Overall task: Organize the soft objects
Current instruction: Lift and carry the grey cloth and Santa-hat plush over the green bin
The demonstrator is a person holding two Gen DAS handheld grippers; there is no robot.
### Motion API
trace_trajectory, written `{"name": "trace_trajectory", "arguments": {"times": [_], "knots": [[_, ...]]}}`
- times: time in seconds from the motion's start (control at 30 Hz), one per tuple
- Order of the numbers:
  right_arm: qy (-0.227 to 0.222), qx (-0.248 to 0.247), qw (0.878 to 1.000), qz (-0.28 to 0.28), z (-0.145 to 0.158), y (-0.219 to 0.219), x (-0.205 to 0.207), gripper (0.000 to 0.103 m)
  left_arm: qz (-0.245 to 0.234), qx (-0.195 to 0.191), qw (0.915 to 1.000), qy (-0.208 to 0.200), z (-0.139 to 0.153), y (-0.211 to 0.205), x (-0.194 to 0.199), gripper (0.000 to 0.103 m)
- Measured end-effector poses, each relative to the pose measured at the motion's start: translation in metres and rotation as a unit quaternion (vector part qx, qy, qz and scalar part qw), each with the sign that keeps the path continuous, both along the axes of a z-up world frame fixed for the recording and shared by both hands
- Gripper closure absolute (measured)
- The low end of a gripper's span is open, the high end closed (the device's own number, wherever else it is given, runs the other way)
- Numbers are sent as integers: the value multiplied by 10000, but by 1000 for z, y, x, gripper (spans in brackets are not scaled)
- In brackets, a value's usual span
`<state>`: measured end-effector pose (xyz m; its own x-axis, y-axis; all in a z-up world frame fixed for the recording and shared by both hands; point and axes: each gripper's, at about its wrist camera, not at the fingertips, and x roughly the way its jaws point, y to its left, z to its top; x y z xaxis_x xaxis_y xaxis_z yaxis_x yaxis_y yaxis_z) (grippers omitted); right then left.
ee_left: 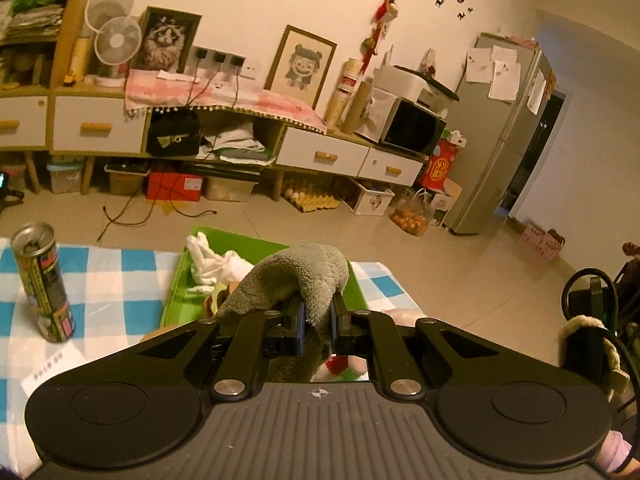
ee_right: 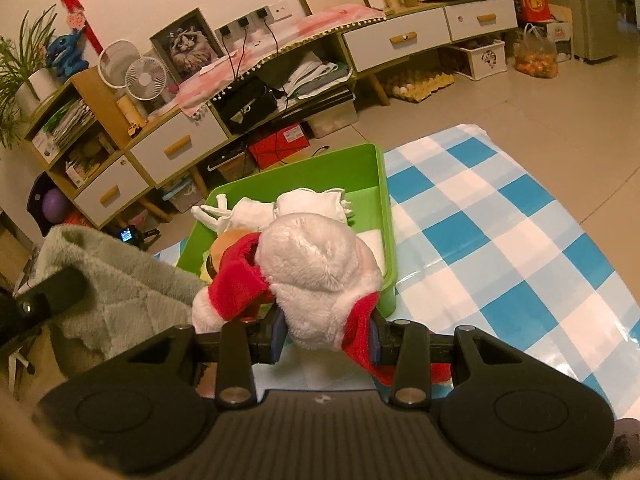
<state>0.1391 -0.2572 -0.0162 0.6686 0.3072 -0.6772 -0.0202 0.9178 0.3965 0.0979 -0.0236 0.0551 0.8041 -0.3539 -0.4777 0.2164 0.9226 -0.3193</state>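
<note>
Over on the far left a tall drink can (ee_left: pixel 43 282) stands on the blue-checked cloth (ee_left: pixel 120 292), well apart from the left gripper (ee_left: pixel 318 316), whose fingers are clamped on a grey fleecy cloth (ee_left: pixel 304 272) lifted just short of the green tray (ee_left: pixel 236 244). Rightward, the right gripper (ee_right: pixel 326 334) has its fingers pinched on a white-and-red plush toy (ee_right: pixel 316 256) at the near edge of that tray (ee_right: pixel 360 160), where white gloves (ee_right: pixel 308 202) lie beyond.

We hold our left gripper (ee_left: pixel 318 322) with its 2 jaws pinched on a grey fleece cloth (ee_left: pixel 298 276). Our right gripper (ee_right: pixel 326 334) sits level, its 2 jaws clamped on a white-and-red plush toy (ee_right: pixel 316 272).
</note>
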Motion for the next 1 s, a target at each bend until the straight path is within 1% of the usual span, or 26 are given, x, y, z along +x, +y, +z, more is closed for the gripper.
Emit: {"name": "trace_trajectory", "arguments": {"times": [0.13,0.27,0.47,0.6,0.7,0.9,1.0], "knots": [[-34,76,9999,-67,0,1,6,82,-2,166,9999,1,6,-7,13,94],[-13,190,9996,-216,-1,-2,14,82,2,238,9996,119,9,-11,31,94],[-128,398,9983,-401,2,-8,26,81,109,294,9985,437,6,-13,66,94],[-155,528,9973,-495,1,-6,35,81,229,521,9971,497,4,-21,89,94],[-193,534,9971,-508,-1,0,41,81,290,604,9961,571,-1,-26,105,94],[-213,395,9974,-559,-8,8,52,80,154,195,9966,788,-11,-34,132,93],[-166,400,9971,-633,-14,8,56,80,117,135,9952,961,-21,-39,144,93]]}}
